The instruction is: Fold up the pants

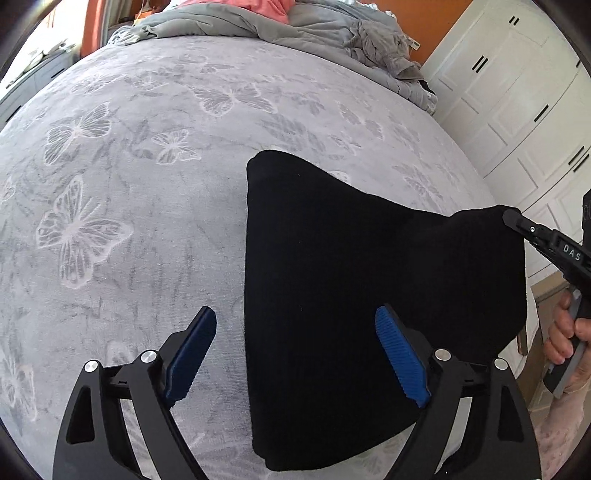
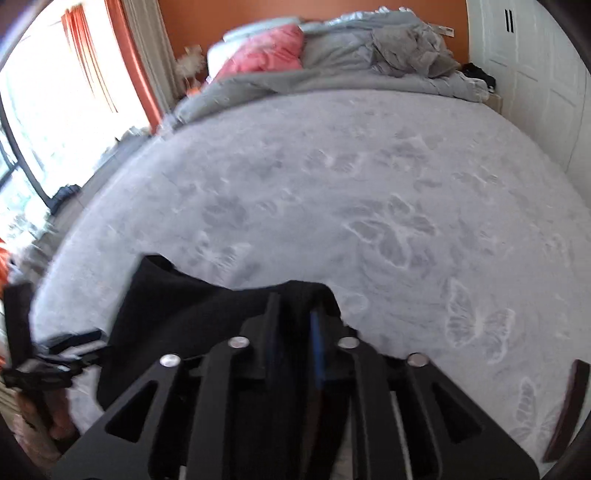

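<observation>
Bed (image 1: pixel 129 184): a broad, plush grey cover with a pale woven butterfly pattern, filling the ground ahead of both pairs of fingers. Crumpled grey duvet (image 1: pixel 229 22) and pink bedding (image 2: pixel 266 55): bunched along the far edge, well beyond the fingertips. White panelled wardrobe (image 1: pixel 517 92): flat doors with slim black handles, off to the right of the fingers.

Pants (image 1: pixel 351 277): black, matte, finely ribbed fabric folded into a thick, roughly trapezoidal slab. It lies on the cover partly between and to the right of the left fingers, its straight left edge running forward between them. Its far right corner is lifted clear of the cover into a soft peak.

Left gripper (image 1: pixel 295 354): black angular arms with silver rivets and blue ridged pads, spread wide and holding nothing; the right pad overlaps the cloth, contact not discernible.

Right gripper (image 2: pixel 295 325): similar black arms, jaws drawn nearly together and pinching the raised fold of the pants directly between the fingertips. Motion blur softens this view.
</observation>
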Motion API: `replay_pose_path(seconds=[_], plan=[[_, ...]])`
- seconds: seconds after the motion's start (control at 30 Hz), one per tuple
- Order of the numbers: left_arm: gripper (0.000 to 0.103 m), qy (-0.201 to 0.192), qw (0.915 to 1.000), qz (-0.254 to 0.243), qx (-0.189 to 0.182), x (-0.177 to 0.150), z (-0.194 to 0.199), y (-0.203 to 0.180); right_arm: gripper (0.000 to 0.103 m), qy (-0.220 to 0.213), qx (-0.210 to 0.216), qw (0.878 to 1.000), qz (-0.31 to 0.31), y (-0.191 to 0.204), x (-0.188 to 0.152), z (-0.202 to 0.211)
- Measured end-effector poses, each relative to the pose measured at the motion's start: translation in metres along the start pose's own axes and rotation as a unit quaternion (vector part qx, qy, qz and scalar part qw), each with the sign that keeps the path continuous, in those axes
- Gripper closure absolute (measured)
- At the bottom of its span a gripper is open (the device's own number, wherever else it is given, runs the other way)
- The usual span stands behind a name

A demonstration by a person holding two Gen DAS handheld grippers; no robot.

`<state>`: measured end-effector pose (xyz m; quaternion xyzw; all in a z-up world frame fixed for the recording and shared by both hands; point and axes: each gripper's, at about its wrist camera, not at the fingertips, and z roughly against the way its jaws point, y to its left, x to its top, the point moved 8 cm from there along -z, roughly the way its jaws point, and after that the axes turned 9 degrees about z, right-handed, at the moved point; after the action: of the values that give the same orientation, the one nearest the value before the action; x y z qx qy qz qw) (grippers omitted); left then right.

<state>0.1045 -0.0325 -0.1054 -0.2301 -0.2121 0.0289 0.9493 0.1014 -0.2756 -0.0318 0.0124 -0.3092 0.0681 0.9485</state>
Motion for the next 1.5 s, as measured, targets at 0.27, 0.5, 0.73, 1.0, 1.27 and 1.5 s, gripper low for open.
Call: replay_pose_path(seconds=[0.27, 0.5, 0.73, 1.0, 1.27, 1.5], plan=[[0.013, 0.070, 0.9959, 0.055, -0.017, -0.025, -0.028, 0.013, 0.019, 0.077, 0.059, 0.988, -0.123, -0.006, -0.100, -0.011], [0.047, 0.061, 0.9967, 0.036, -0.039, -0.027, -0.032, 0.000, 0.071, 0.088, 0.131, 0.972, -0.175, 0.020, -0.101, -0.021], [0.059, 0.037, 0.9943, 0.052, -0.086, -0.015, 0.080, 0.010, 0.061, 0.000, 0.186, 0.975, -0.122, 0.082, -0.077, 0.072], [0.043, 0.042, 0.9914, 0.030, 0.120, -0.079, 0.078, 0.085, 0.049, 0.025, 0.040, 0.994, -0.094, 0.084, -0.132, 0.053], [0.022, -0.096, 0.9836, -0.065, 0.138, -0.059, 0.117, 0.046, 0.054, 0.037, 0.072, 0.996, -0.048, 0.127, -0.085, -0.002], [0.022, -0.089, 0.9843, -0.077, 0.132, -0.051, 0.099, 0.036, 0.099, -0.078, 0.093, 0.992, -0.023, 0.159, -0.027, 0.084]])
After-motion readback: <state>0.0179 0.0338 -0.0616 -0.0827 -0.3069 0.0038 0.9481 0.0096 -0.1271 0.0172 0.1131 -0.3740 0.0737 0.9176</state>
